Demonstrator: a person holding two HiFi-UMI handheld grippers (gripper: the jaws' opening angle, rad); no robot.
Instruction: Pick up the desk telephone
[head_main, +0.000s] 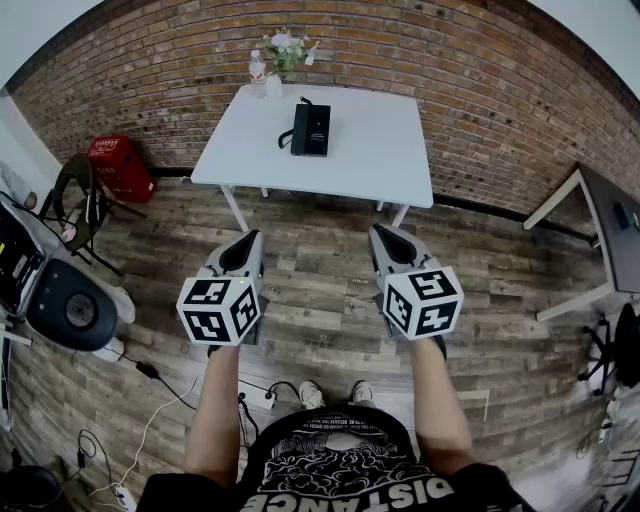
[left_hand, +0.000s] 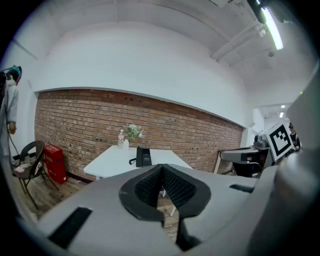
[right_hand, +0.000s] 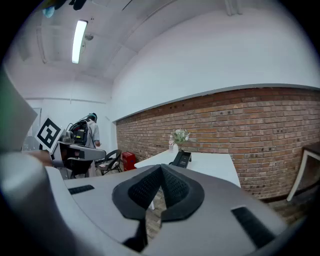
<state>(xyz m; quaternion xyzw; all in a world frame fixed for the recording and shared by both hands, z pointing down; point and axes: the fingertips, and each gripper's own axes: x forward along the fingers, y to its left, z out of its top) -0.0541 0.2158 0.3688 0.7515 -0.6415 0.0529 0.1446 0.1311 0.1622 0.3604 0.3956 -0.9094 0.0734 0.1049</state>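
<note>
I'm holding the left claw and the right claw side by side over the wooden floor, both clenched tight, pads together. The desk telephone is lying near the flowers on the white table, well apart from both claws.

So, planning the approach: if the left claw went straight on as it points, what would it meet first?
Probably the front edge of the white table, short of the telephone; open floor lies between, though depth is hard to judge.
</note>
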